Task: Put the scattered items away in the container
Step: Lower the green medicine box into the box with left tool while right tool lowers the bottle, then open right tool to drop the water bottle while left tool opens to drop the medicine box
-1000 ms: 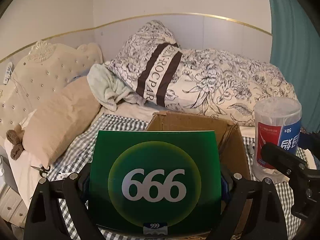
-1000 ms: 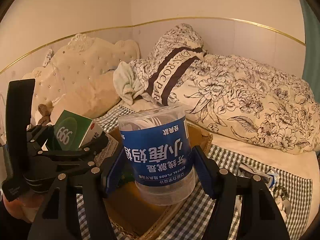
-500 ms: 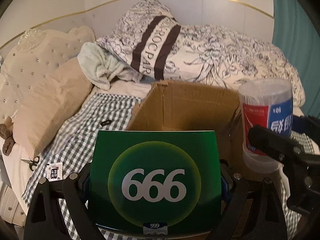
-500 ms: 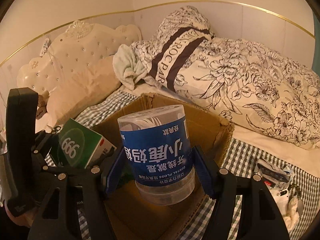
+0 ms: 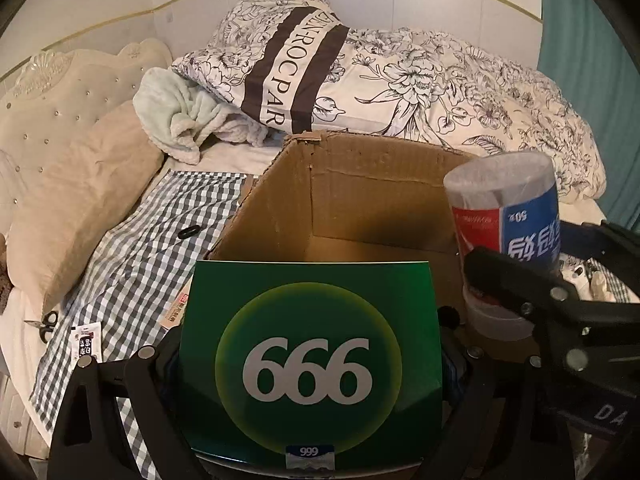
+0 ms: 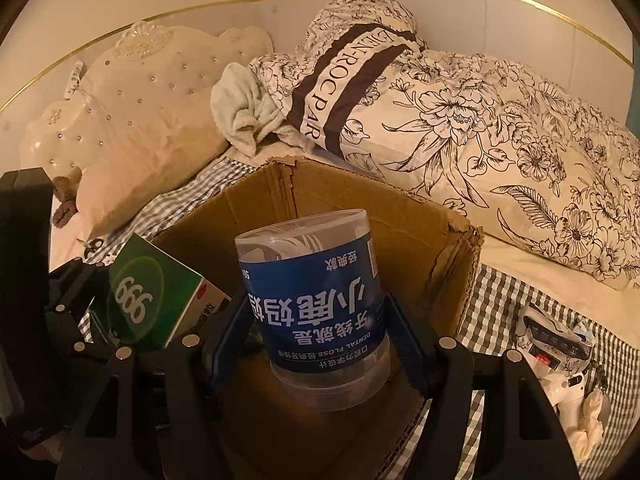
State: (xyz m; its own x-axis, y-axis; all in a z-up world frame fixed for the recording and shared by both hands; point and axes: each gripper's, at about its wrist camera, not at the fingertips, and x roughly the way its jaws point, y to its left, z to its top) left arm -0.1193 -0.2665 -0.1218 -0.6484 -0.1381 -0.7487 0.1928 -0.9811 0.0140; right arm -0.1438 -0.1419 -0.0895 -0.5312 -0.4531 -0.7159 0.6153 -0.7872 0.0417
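Gripping a green "999" box (image 5: 310,364) and blue-labelled floss tub (image 6: 316,304), both fingers pairs over the cardboard box (image 5: 360,184)

The box (image 5: 360,196) stands open-topped on the checked cloth (image 5: 160,248), its floor bare as far as shows. Both loads hang over that opening: the green carton (image 5: 310,360) and the floss tub (image 6: 316,300) side by side, crowding each other. Behind the far wall the duvet (image 6: 500,128) blocks passage. Left, past a ring (image 5: 188,233), the cloth lies open.

Green box (image 5: 310,364) — "999"; jar (image 6: 314,312) — "DENTAL FLOSS".
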